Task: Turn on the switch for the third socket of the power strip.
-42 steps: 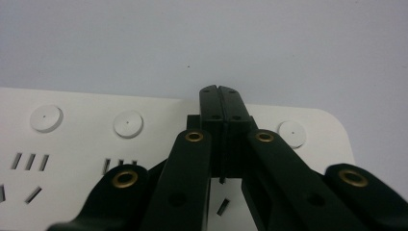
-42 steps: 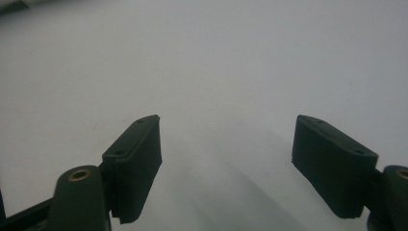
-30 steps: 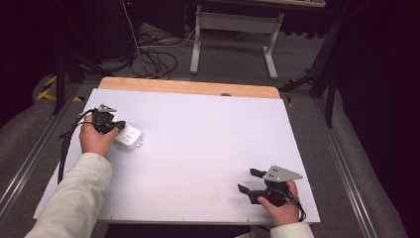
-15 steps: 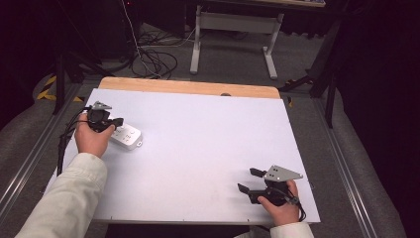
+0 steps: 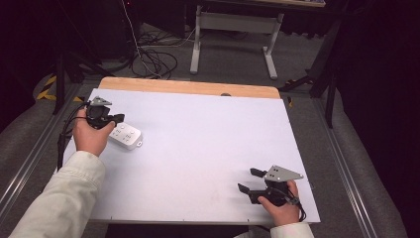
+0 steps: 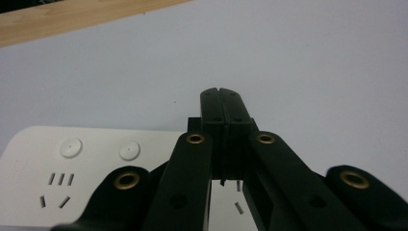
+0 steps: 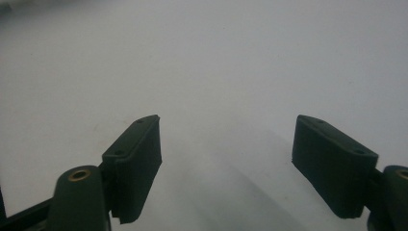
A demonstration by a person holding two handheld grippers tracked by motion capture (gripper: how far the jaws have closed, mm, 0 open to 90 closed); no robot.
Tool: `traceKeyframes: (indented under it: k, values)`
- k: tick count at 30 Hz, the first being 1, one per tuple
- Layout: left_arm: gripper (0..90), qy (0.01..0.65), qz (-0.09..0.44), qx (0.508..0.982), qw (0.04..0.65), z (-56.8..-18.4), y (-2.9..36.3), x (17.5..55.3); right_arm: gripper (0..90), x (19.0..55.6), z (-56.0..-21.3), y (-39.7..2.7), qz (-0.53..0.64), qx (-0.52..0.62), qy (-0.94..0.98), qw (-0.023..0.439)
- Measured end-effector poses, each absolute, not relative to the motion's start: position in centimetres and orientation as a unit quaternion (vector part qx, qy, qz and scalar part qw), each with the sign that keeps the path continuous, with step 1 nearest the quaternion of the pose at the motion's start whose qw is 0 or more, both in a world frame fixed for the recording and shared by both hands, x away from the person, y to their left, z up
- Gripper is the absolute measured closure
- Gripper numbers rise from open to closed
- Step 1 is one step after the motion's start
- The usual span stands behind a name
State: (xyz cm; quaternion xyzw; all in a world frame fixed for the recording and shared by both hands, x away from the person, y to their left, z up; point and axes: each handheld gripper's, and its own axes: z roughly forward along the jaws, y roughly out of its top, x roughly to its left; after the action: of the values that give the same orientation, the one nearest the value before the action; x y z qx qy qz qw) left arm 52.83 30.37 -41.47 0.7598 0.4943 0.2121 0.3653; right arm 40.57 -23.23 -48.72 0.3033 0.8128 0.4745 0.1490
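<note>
**Closed jaws over a half-hidden power strip**

Where the left gripper (image 6: 222, 96) hovers at the table's (image 5: 208, 134) left side, jaws pressed together and empty, its linkage hides part of the white power strip (image 6: 67, 168) beneath. Near right, the right gripper (image 7: 226, 159) rests with jaws spread.

This looks like a lab or test bay: a white work board (image 5: 208, 148) on a wooden table (image 5: 188, 88) fills the frame's centre, loose cables (image 5: 153, 54) coil on grey carpet at upper left, and a metal-legged bench (image 5: 233, 34) stands at top centre among dark surroundings.
</note>
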Motion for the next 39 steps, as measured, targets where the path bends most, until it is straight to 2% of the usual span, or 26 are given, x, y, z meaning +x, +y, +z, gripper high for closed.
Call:
traceKeyframes:
  k: [21, 22, 23, 27, 32, 39]
  values:
    - [89.6, 0.483, 0.196, 0.749, 0.409, -39.2, 30.6, 51.0, 26.2, 40.5, -48.7, -23.2, 0.473, 0.302, 0.814, 0.149]
    - [88.3, 0.48, 0.197, 0.749, 0.411, -39.0, 30.6, 50.8, 26.2, 40.5, -48.7, -23.2, 0.473, 0.303, 0.814, 0.149]
    - [81.4, 0.476, 0.195, 0.75, 0.415, -38.8, 30.5, 50.6, 26.2, 40.5, -48.7, -23.2, 0.473, 0.303, 0.814, 0.149]
    - [75.8, 0.458, 0.199, 0.754, 0.426, -38.1, 29.9, 49.5, 26.2, 40.4, -48.7, -23.3, 0.473, 0.304, 0.813, 0.151]
    - [58.7, 0.438, 0.203, 0.758, 0.439, -37.3, 29.3, 47.9, 26.2, 40.3, -48.7, -23.2, 0.472, 0.304, 0.814, 0.151]
    - [40.0, 0.41, 0.198, 0.754, 0.473, -36.7, 28.8, 45.5, 26.2, 40.3, -48.7, -23.2, 0.472, 0.304, 0.814, 0.151]
